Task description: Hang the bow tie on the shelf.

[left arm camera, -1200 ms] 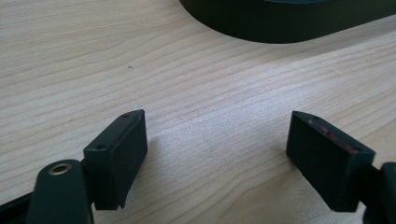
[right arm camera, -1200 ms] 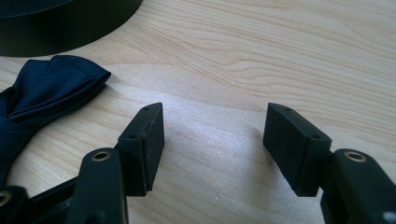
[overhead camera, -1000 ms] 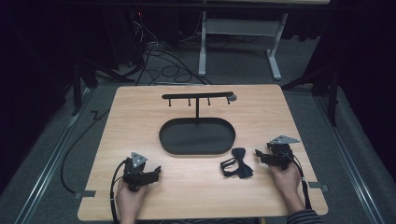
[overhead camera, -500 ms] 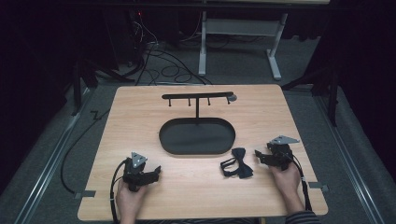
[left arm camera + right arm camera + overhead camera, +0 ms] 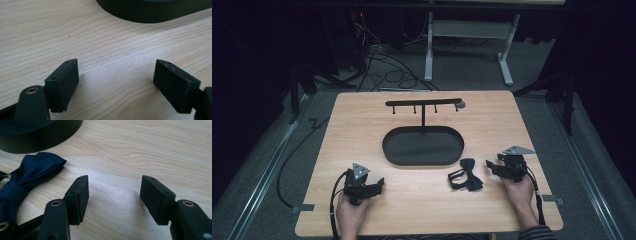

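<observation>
Near edge of the table (image 5: 422, 210): 2 hand-held grippers rest low over the wood, 1 toward each near corner.

Left gripper (image 5: 379, 183): located near the near-left corner, held by the person's left hand (image 5: 349, 212), with its cable looping back toward the near edge. In the left gripper view the 2 black jaws stand wide apart, with bare wood between them. Nothing is gripped or touched.

Right gripper (image 5: 488, 165): located toward the near-right corner, held by the right hand (image 5: 519, 192), jaws pointing toward the table's middle. In the right gripper view the jaws stand wide apart over bare wood. They have just been closing slightly, with nothing between them.

Bow tie (image 5: 467, 175): a dark navy bow tie with its strap lies flat on the table just beside the right gripper, on the side toward the table's centre. It is close to the jaw tips but not touching them. In the right gripper view the bow tie (image 5: 27, 177) lies outside the jaw gap, beside 1 jaw.

Middle of the table: a black oval tray (image 5: 388, 150) sits just beyond the bow tie.

Far half: a black T-shaped hanger stand (image 5: 423, 103) rises from the tray's far rim; its crossbar carries 4 short pegs.
</observation>
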